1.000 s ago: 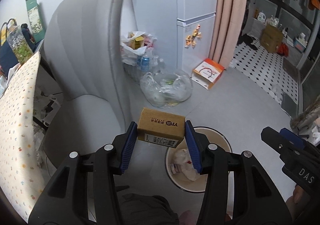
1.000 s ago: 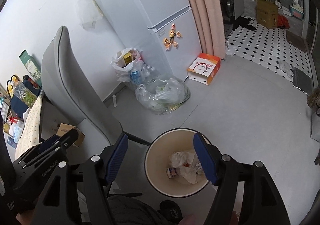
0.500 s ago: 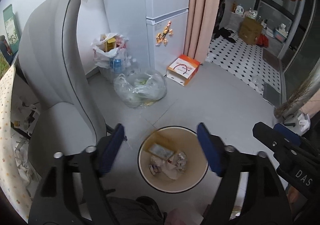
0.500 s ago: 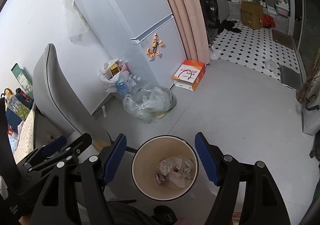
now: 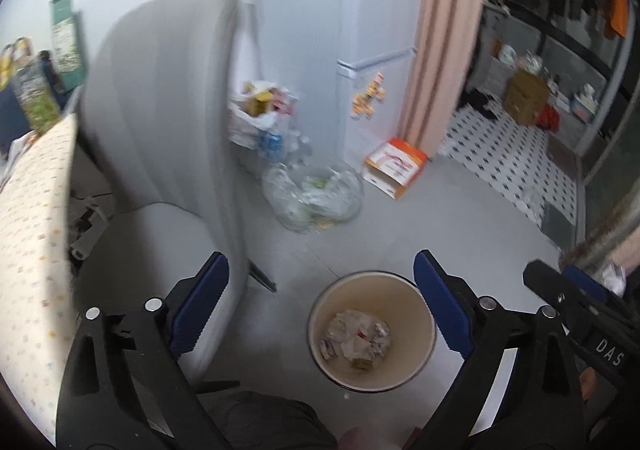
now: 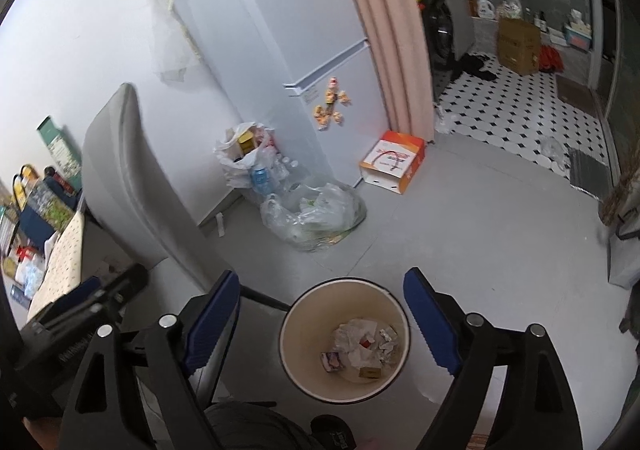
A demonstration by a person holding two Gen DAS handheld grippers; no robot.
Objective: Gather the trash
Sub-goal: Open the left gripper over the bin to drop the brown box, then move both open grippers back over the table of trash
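1. The left gripper [image 5: 320, 302] hung with its blue-padded jaws spread wide and nothing between them, above and slightly off to the left of the cream waste bin [image 5: 428, 334].
2. The right gripper [image 6: 320, 316] was likewise spread wide and empty, directly over the same waste bin [image 6: 286, 342], so that the bin's round mouth sat in the gap between its fingers.
3. Inside the bin lay the collected trash: crumpled white paper [image 6: 358, 338], a small printed wrapper [image 6: 331, 361] and a small brown cardboard box [image 6: 370, 372] at the bottom; the left wrist view showed the same crumpled paper [image 5: 354, 334] and box [image 5: 362, 364], somewhat blurred.
4. Just beside the bin on its left stood a grey chair [image 6: 132, 186], its seat partly under the left gripper's left finger [image 5: 200, 306].
5. Beyond the bin, on the grey floor [image 6: 480, 250], lay a clear plastic bag [image 6: 316, 214] stuffed with rubbish, and behind it a white bag [image 6: 246, 160] of bottles and cartons leaned against the wall.
6. A white fridge [image 6: 296, 30] with magnets stood behind those bags, an orange-and-white carton [image 6: 394, 162] resting at its foot next to a pink curtain [image 6: 384, 22].
7. At the far left a table with a dotted cloth [image 5: 32, 230] reached the chair.
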